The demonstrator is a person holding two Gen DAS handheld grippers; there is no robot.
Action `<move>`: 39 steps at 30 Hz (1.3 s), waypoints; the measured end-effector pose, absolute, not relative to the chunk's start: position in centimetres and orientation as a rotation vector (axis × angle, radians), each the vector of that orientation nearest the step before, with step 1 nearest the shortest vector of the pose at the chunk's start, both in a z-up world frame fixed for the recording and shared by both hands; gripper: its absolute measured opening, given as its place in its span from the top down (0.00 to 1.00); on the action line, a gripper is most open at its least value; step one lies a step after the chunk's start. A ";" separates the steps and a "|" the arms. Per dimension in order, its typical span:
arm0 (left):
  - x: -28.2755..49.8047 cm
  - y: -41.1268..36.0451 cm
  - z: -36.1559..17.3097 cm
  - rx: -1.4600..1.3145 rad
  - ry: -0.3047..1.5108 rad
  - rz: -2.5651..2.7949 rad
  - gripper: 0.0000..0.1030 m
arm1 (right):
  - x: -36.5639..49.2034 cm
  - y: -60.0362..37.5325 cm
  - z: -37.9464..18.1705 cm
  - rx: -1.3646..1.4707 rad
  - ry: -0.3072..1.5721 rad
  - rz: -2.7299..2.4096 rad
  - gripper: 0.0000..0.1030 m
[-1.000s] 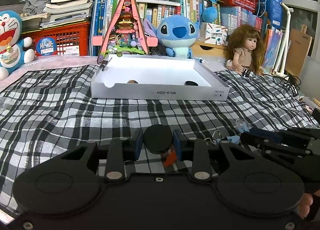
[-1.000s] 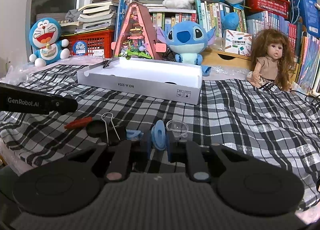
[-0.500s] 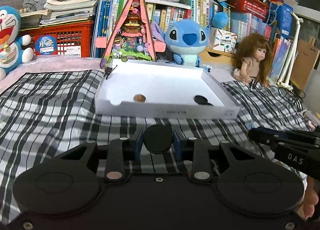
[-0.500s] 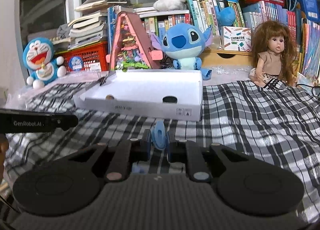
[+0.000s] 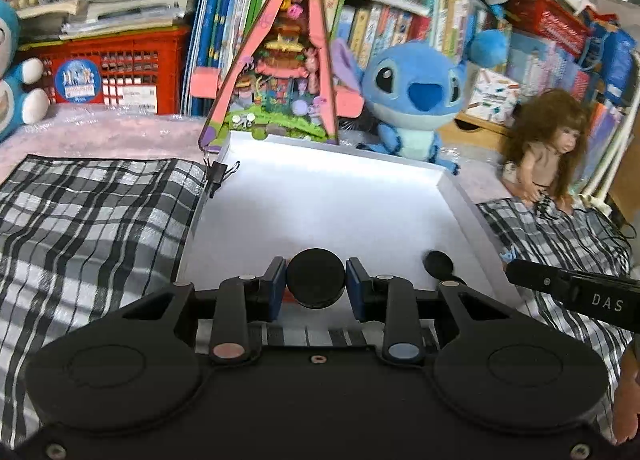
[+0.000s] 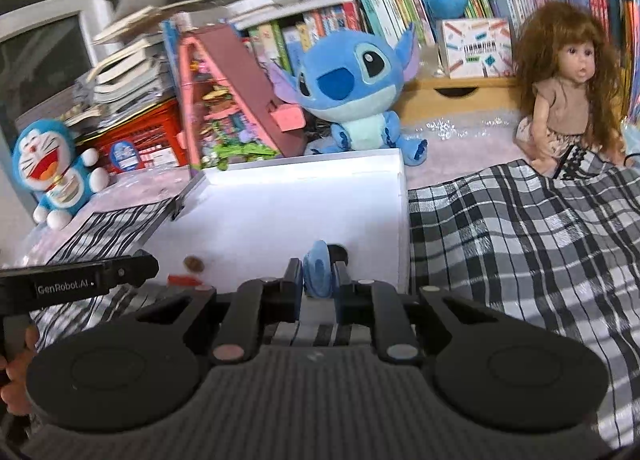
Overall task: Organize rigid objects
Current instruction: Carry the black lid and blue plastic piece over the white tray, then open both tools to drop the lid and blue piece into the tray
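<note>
My left gripper (image 5: 316, 284) is shut on a round black cap (image 5: 316, 278), held above the near edge of the white shallow box (image 5: 320, 196). A small black disc (image 5: 439, 263) lies in the box at the near right. My right gripper (image 6: 318, 280) is shut on a light blue plastic piece (image 6: 317, 274), just over the box's (image 6: 280, 204) near right corner. A brown coin-like disc (image 6: 194, 263) lies in the box at the near left, and a red piece (image 6: 184, 280) shows by the left gripper's arm. A binder clip (image 5: 218, 176) sits on the box's far left corner.
The box rests on a black-and-white plaid cloth (image 5: 88, 212). Behind it stand a pink triangular toy house (image 5: 280, 72), a blue plush (image 5: 416, 92), a doll (image 6: 568, 92), a red crate (image 5: 112, 72) and shelves of books. The other gripper's arm (image 5: 576, 292) crosses at right.
Both grippers have risen from the cloth and moved forward to the box, each still holding its piece. The box now fills the middle of both views.
</note>
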State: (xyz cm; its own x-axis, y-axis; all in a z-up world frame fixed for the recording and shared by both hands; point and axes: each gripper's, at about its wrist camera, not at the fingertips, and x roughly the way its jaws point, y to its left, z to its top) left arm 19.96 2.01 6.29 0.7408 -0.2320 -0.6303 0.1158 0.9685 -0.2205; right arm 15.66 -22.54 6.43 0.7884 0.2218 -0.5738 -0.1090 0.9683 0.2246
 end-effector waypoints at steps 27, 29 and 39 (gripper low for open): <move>28.6 0.1 1.9 -0.120 0.809 -0.120 0.71 | 26.7 -19.7 2.8 0.126 0.805 0.100 0.81; 28.7 0.2 1.9 -0.122 0.806 -0.118 0.71 | 26.8 -19.8 2.7 0.123 0.807 0.097 0.81; 28.5 -0.2 1.6 -0.084 0.786 -0.111 0.70 | 26.9 -19.7 2.4 0.120 0.809 0.098 0.81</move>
State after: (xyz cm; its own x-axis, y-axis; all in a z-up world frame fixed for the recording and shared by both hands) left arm 28.51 -0.24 1.61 0.7010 -0.1308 -0.7010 0.0685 0.9908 -0.1164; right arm 26.93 -19.73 2.41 0.6867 0.1328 -0.7148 -0.0414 0.9887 0.1439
